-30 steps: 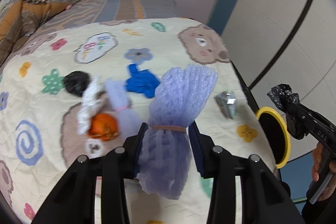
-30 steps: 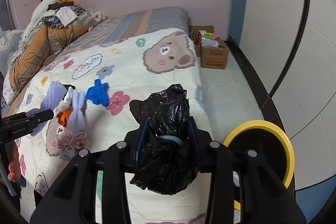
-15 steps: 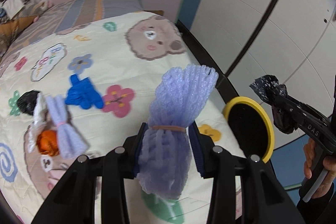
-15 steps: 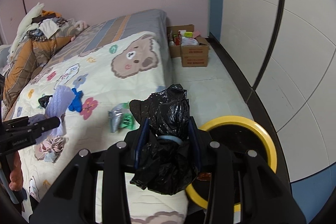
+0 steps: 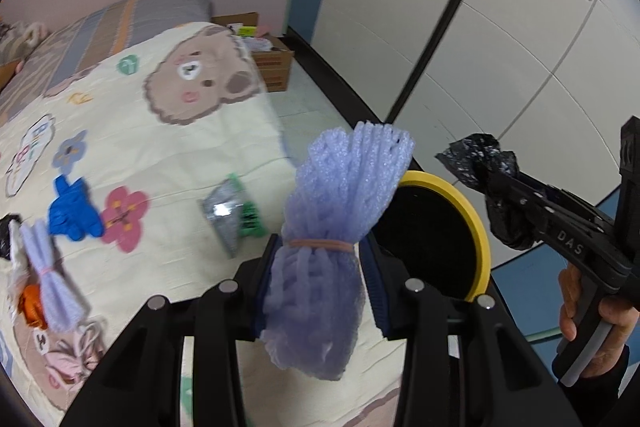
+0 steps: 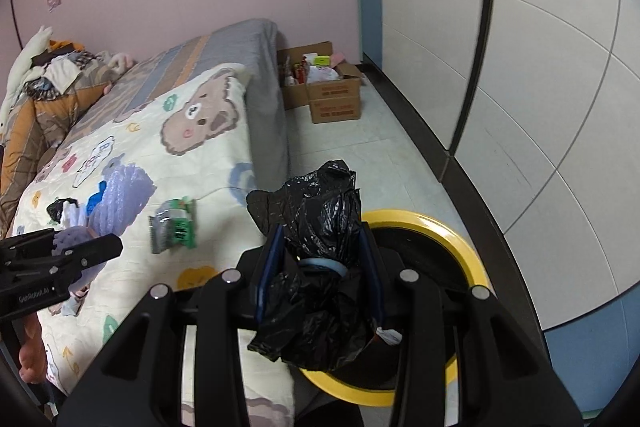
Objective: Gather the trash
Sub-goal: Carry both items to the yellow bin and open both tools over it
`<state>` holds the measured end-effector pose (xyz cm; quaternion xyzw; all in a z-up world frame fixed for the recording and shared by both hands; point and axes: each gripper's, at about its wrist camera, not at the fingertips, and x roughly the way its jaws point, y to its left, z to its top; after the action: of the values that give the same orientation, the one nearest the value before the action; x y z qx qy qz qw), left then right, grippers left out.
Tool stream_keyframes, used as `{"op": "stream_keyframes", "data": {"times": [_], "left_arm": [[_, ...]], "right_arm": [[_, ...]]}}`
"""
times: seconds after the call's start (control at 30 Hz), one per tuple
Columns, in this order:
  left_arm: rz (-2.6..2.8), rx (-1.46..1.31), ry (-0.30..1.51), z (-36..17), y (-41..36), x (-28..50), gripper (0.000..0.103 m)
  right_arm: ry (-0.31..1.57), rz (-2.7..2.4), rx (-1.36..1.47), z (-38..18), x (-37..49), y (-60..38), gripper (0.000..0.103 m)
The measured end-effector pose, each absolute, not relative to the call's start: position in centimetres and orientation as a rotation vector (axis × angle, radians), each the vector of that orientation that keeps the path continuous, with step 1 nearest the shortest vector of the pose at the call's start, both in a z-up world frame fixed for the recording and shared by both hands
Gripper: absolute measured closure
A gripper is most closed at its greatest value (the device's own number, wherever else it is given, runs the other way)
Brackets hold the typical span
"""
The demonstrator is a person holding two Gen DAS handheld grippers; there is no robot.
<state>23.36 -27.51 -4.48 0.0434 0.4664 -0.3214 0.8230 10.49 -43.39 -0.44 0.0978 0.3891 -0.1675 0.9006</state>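
Left gripper (image 5: 320,283) fingers (image 5: 267,291) clamped on purple foam net bundle (image 5: 336,227), pinched just below its rubber band, top fanned out, bottom hanging loose past the pads. Right gripper (image 6: 320,279) fingers (image 6: 269,275) closed tight on crumpled black plastic bag (image 6: 316,259), much of it sagging below the grip. Both loads carried in air, neither in the bin yet

Yellow-rimmed trash bin (image 6: 464,247) on floor just beside bed edge, right load above its near rim, left load short of it and still over the quilt (image 5: 168,163)

Risks, as judged:
- black bag light and floppy, could catch rim or drift outside if let go before centred over the opening
- foam net springy, only squeezed at waist, may slip or bounce off rim onto floor
- two grippers heading for one opening, likely to knock together if released at once
- hanging tails hide the bin mouth from each wrist view, so aim is partly blind

Further back on quilt, still to collect: silver-green snack wrapper (image 5: 232,215) near bed edge, blue glove (image 5: 74,211), second foam net bundle (image 5: 50,283) touching an orange scrap (image 5: 30,307), small black bag (image 5: 6,227) at far left. Wrapper close to the edge, could get swept off by a passing sleeve or tool

Cardboard boxes (image 6: 332,95) on floor beyond, blurred, contents unclear
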Motion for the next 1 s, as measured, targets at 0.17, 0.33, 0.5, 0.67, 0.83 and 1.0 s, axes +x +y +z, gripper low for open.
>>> {"op": "stream_keyframes", "data": {"times": [0.17, 0.33, 0.5, 0.67, 0.83, 1.0], "left_arm": [[-0.734, 0.12, 1.012, -5.4, -31.1, 22.7, 0.066], [-0.763, 0.143, 1.039, -6.8, -34.0, 22.7, 0.066], [-0.79, 0.164, 1.069, -8.4, -36.5, 22.3, 0.066], [-0.815, 0.174, 1.093, -10.0, -38.6, 22.2, 0.066], [-0.831, 0.193, 1.11, -11.4, -40.4, 22.0, 0.066], [-0.871, 0.195, 1.122, -12.1, -41.7, 21.7, 0.066]], "right_arm": [[0.821, -0.369, 0.232, -1.7, 9.9, -45.7, 0.068], [0.838, -0.388, 0.252, -3.0, 9.7, -47.6, 0.068], [0.853, -0.404, 0.276, -4.4, 9.6, -49.3, 0.067], [0.86, -0.409, 0.305, -5.9, 9.8, -51.1, 0.067], [0.868, -0.414, 0.336, -7.1, 9.9, -52.8, 0.066], [0.863, -0.422, 0.358, -7.5, 9.6, -53.9, 0.066]]}}
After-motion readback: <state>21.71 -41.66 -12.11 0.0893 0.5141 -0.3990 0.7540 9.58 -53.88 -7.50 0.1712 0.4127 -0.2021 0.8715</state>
